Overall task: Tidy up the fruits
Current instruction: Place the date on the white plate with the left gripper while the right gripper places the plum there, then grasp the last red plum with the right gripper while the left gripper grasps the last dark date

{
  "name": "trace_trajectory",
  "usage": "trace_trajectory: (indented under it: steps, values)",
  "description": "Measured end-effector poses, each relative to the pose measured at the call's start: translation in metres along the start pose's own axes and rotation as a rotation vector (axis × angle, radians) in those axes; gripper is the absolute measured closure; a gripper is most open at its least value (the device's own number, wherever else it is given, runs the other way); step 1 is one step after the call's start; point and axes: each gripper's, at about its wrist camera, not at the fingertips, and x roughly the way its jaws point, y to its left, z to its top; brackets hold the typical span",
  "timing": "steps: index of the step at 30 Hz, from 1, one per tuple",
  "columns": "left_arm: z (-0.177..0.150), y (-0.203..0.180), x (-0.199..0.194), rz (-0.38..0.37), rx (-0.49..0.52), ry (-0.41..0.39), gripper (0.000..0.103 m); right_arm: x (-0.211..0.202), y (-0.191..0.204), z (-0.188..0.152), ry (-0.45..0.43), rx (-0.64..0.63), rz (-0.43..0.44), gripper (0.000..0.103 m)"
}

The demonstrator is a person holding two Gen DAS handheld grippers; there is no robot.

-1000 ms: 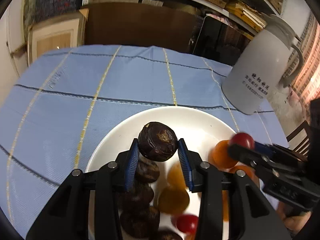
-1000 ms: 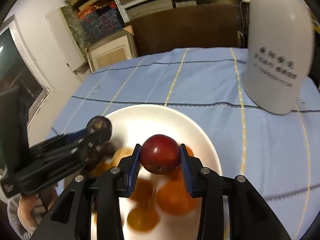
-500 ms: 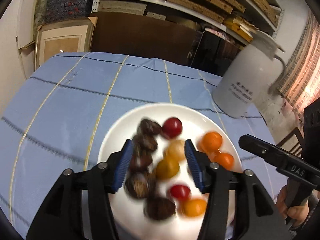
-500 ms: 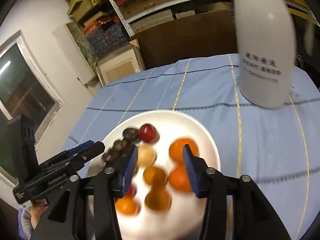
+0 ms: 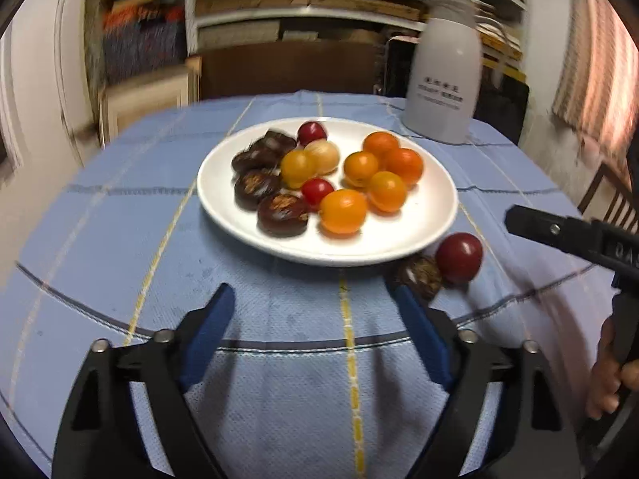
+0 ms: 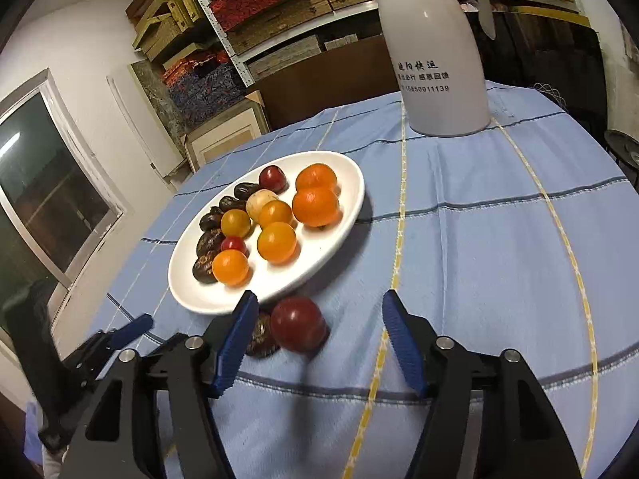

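A white plate [image 5: 431, 231] [image 6: 343, 223] holds several orange fruits, dark chestnuts and two small red fruits. A dark red fruit [image 5: 458, 256] [image 6: 297, 323] and a chestnut [image 5: 419, 277] [image 6: 261, 337] lie on the blue cloth just in front of the plate. My left gripper [image 5: 315, 311] is open and empty, pulled back from the plate. My right gripper [image 6: 319, 319] is open and empty, with the red fruit lying between its fingers, near the left one. The right gripper also shows in the left wrist view [image 5: 567, 235].
A tall white thermos jug [image 5: 443, 68] [image 6: 435, 48] stands behind the plate to the right. The round table has a blue checked cloth [image 5: 120, 239] [image 6: 499, 239]. Shelves and boxes stand behind. A chair [image 5: 607, 195] is at the right.
Both grippers let go of their fruit and drew back from the plate, opening wide. A red fruit and a chestnut now lie on the cloth in front of the plate.
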Motion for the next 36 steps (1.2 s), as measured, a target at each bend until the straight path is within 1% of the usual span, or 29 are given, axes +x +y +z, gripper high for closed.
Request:
trace_trajectory:
  steps: [1,2,5,9,16,18,22,27,32,34,36]
  values:
    - [-0.001,-0.006,-0.004,0.022,0.024,-0.021,0.011,0.000,0.001,-0.002,-0.002,-0.005,-0.008,0.034]
    - [-0.001,-0.010,-0.006,0.038,0.044,-0.034,0.010,0.000,0.002,-0.004,-0.002,-0.012,-0.017,0.034]
    - [-0.001,-0.013,-0.004,0.047,0.069,-0.020,0.010,0.003,0.006,-0.009,0.011,-0.028,-0.025,0.033]
    - [0.002,-0.008,0.003,0.045,0.056,0.006,0.010,0.012,0.011,-0.012,0.038,-0.053,-0.035,0.033]
    - [0.001,-0.005,0.005,0.047,0.042,0.013,0.010,0.032,0.029,-0.016,0.094,-0.122,-0.035,0.034]
    - [0.001,-0.006,0.006,0.048,0.048,0.015,0.010,0.037,0.031,-0.017,0.107,-0.129,-0.034,0.037]
    - [0.001,-0.008,0.006,0.048,0.058,0.016,0.010,0.047,0.032,-0.019,0.139,-0.128,-0.027,0.048]
    - [0.001,-0.009,0.007,0.049,0.063,0.019,0.010,0.050,0.029,-0.018,0.151,-0.107,-0.003,0.051]
    - [0.001,-0.010,0.009,0.050,0.069,0.026,0.010,0.050,0.029,-0.018,0.149,-0.104,0.006,0.057]
    - [0.001,-0.010,0.010,0.049,0.069,0.030,0.010,0.050,0.027,-0.017,0.148,-0.095,0.001,0.064]
    - [0.001,-0.009,0.010,0.045,0.064,0.035,0.010,0.050,0.024,-0.016,0.155,-0.075,0.016,0.064]
